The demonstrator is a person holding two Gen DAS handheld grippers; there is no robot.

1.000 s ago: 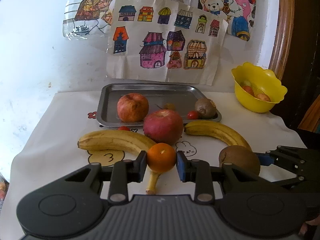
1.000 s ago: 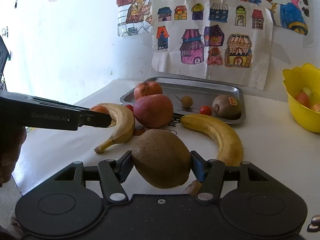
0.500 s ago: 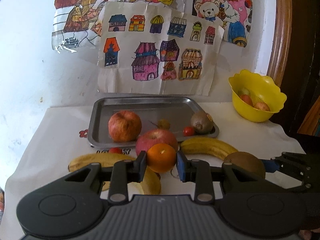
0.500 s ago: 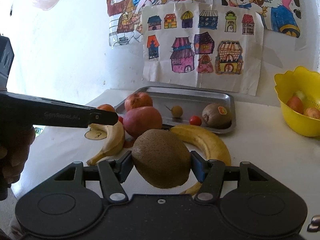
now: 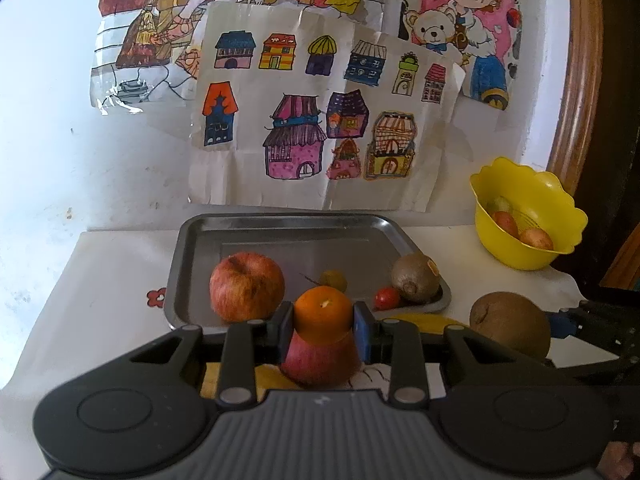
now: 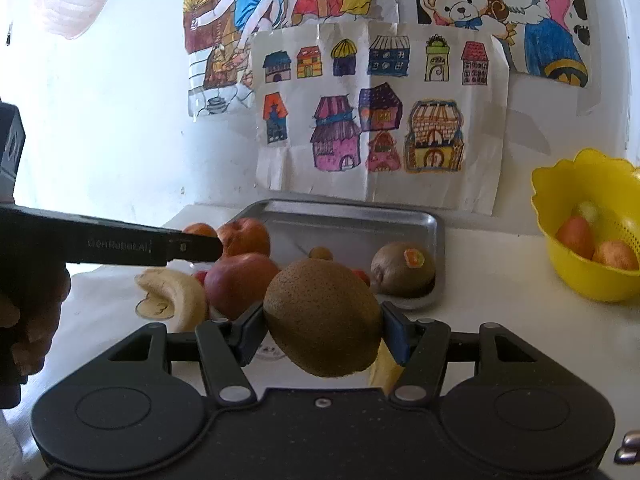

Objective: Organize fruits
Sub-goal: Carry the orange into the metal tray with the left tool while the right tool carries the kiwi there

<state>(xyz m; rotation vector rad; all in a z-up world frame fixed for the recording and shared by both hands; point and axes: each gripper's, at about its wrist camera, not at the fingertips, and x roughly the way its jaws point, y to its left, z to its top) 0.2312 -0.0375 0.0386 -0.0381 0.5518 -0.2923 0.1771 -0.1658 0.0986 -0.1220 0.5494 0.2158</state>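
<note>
Left gripper clamped on a small orange, held in the air just short of the tray's near edge. Right gripper clamped on a large brown kiwi, also off the table, over the near end of a banana. Both loads look secure, pads on opposite sides of each fruit.

Under and just past the grippers, loose on the white table: red apple in front of the tray, curved banana to its left, a second banana mostly hidden behind the grippers, and a small red fruit peeking out beside the apple, too hidden to name.

Next back, the metal tray holds a pale red apple at left, a small greenish-brown fruit with a stem mid-tray, a cherry tomato, and a stickered kiwi in the near right corner. Back half of the tray is bare.

Far right, well apart from the tray: yellow bowl with a few reddish and pale pieces in it. Drawings taped to the wall behind.

Status, my read: tray is the likely destination, roughly half done. Four items in, two in hand and nearly there, then red apple, two bananas and the small red one left. Unclear whether the bowl's contents count.
</note>
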